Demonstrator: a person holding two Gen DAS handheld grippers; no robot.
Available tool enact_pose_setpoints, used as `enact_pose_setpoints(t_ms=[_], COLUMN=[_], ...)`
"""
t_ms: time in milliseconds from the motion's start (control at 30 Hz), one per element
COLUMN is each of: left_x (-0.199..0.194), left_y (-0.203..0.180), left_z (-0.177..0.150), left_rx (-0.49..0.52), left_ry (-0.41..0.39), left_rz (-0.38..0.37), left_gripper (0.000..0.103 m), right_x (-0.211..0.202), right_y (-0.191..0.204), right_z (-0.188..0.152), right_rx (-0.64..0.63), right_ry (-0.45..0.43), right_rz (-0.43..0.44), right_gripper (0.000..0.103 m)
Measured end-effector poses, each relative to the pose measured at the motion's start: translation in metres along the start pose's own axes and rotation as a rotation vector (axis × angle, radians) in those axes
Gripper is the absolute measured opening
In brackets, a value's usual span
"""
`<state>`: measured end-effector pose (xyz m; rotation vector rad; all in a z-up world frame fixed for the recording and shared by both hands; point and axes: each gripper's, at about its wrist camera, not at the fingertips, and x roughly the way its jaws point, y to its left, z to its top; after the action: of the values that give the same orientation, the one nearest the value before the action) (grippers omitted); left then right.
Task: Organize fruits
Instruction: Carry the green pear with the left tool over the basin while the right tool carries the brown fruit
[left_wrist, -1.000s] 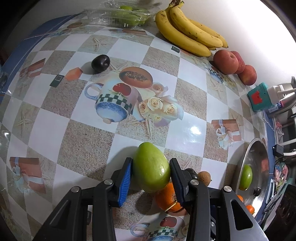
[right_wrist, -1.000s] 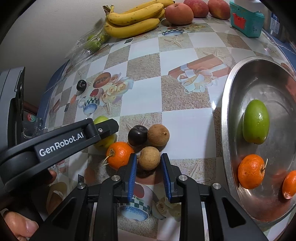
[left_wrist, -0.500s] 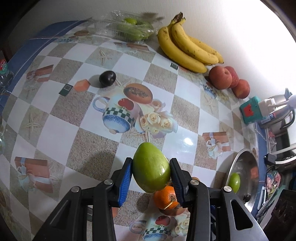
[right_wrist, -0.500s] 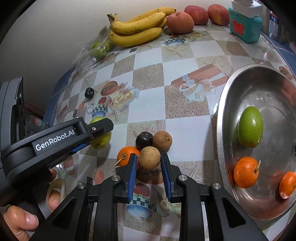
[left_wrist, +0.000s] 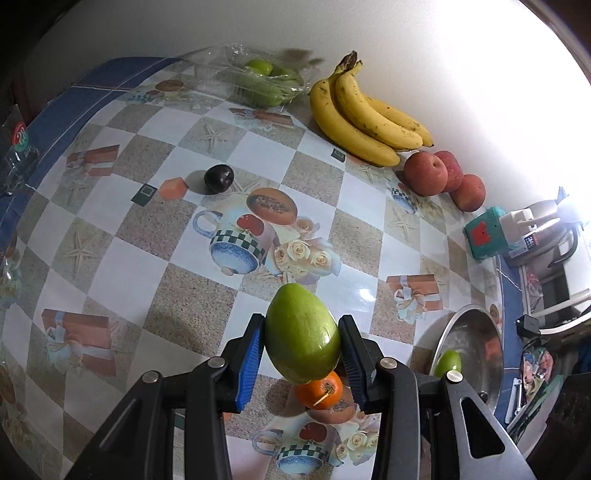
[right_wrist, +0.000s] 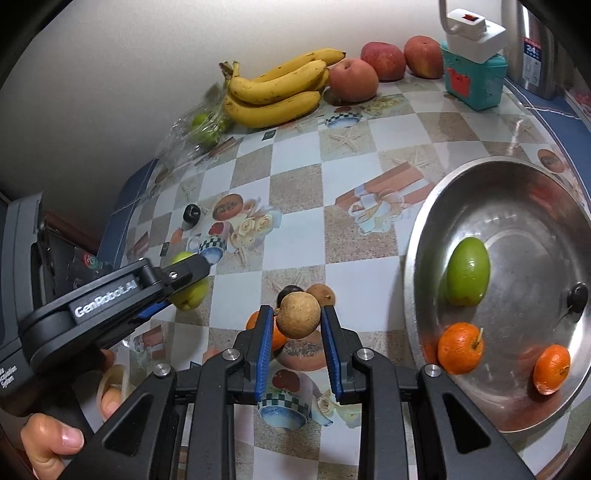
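My left gripper is shut on a green oval fruit and holds it above the tablecloth; from the right wrist view that gripper and its fruit show at the left. My right gripper is shut on a small round brown fruit, lifted off the table. Below it lie an orange, a dark plum and a second brown fruit. The steel bowl at the right holds a green fruit and two oranges.
Bananas, three red apples and a clear bag of green fruits line the far wall. A lone dark plum sits at mid-left. A teal box and a steel flask stand at the far right.
Both grippers have risen with their fruits: the green fruit and the brown fruit now hang clear above the table, and the fruits left on the cloth look smaller and farther below.
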<state>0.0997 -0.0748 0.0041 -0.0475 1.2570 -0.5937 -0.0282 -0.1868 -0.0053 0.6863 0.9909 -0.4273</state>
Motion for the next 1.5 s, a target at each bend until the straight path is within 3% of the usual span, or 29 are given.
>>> enact_pose_setpoints(t_ms=[433,833,1500], left_x=[-0.001,0.008,0.03], left_y=[-0.03,-0.081,-0.199], left_z=[-0.012,-0.036,-0.092], left_rx=[0.066,0.175,0.482], left_ry=[0.001,0.051,0.097], left_rz=[-0.016,-0.082,-0.175], left_gripper=[0.043,0.043,0.043], right_x=[-0.018,-0.054,-0.101], right_y=[-0.05,-0.114,-0.18], right_z=[0.01,0.013,0.004], right_rx=[0.135,0.279,0.441], right_ry=[-0.041,-0.127,-0.23], right_rz=[-0.042,-0.151,-0.231], right_gripper=[0.027,0.027,0.027])
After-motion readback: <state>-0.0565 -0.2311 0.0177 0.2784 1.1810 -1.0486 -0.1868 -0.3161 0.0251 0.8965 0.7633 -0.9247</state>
